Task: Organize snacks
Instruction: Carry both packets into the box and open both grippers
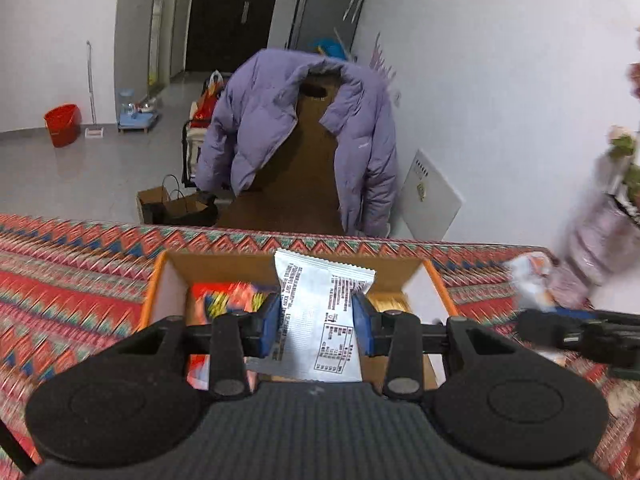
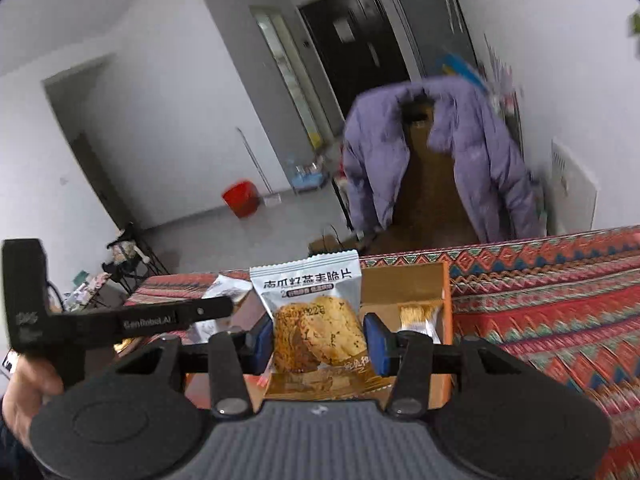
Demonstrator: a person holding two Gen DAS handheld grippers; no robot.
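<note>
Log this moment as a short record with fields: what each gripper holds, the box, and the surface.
left gripper: shut on silver snack packet, printed back facing the camera, held above the box
right gripper: shut on crisp snack packet, front showing a round crisp
cardboard box: open, orange-edged, with colourful packets on the left and a golden packet on the right
surface: patterned red tablecloth
background: purple jacket draped over a chair

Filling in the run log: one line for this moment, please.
left gripper: shut on white snack packet | right gripper: shut on oat crisp packet | both above cardboard box | next: likely drop in
</note>
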